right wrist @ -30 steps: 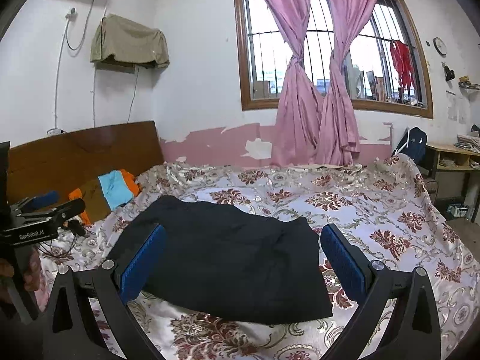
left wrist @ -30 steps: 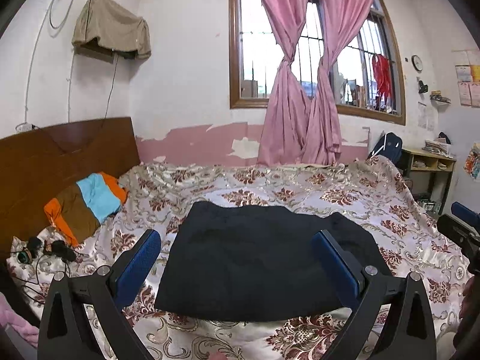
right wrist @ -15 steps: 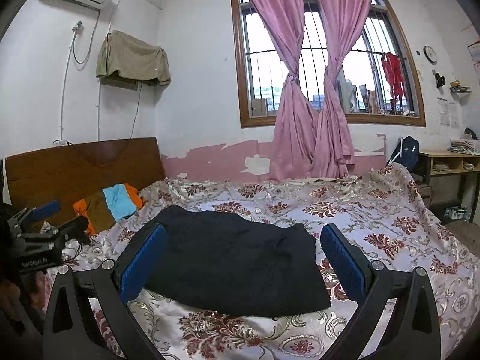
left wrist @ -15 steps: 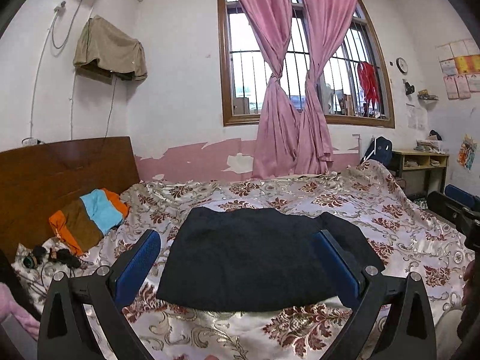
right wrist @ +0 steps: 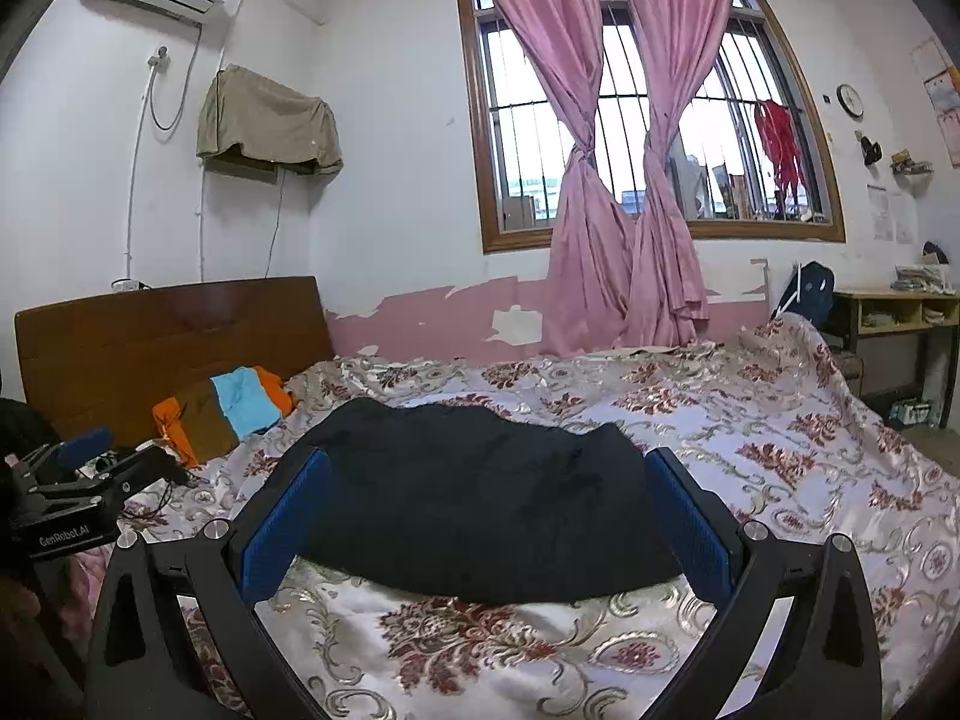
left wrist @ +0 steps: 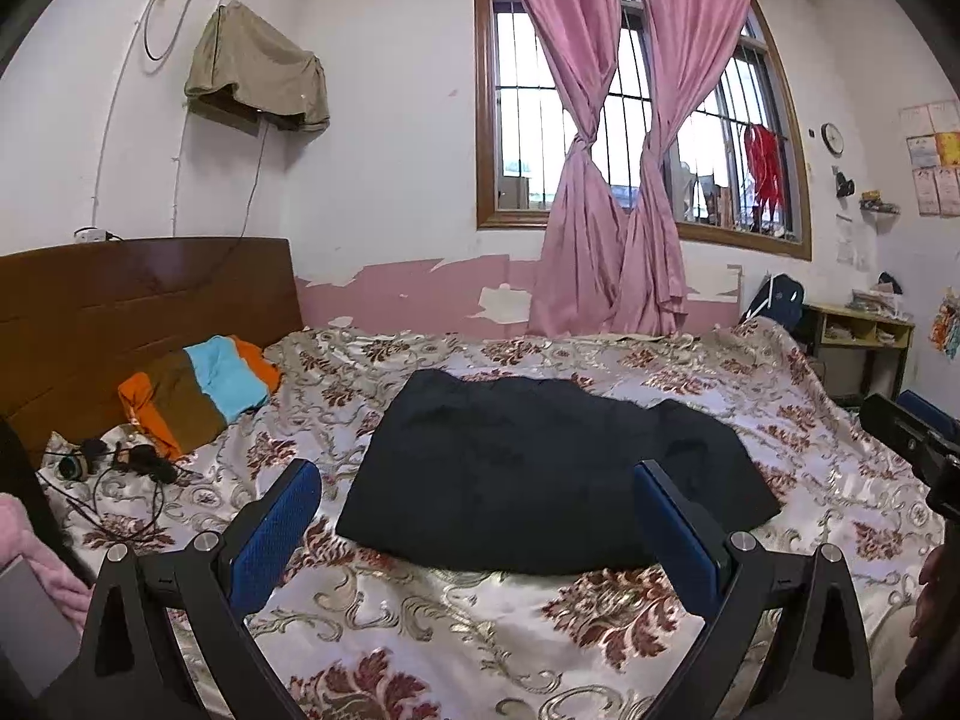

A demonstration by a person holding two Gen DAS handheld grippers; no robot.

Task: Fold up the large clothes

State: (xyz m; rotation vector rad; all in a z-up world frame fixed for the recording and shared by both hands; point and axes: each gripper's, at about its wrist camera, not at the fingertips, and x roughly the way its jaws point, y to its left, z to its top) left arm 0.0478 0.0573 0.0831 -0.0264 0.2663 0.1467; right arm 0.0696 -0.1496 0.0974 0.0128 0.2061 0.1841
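Black folded garment is lying flat in the middle of the frame on the floral bedspread, edges looking pretty squared off. Left gripper sits at the bottom of its view with the blue pads spread wide, nothing between them, hanging above the bedspread just short of the garment's near edge. Right gripper is the same deal in its own view: fingers released, wide apart, empty, framing the garment from the bottom. Over at middle left there's an orange, brown and blue pillow against the wooden headboard. Pink curtains are knotted at the window, upper centre.
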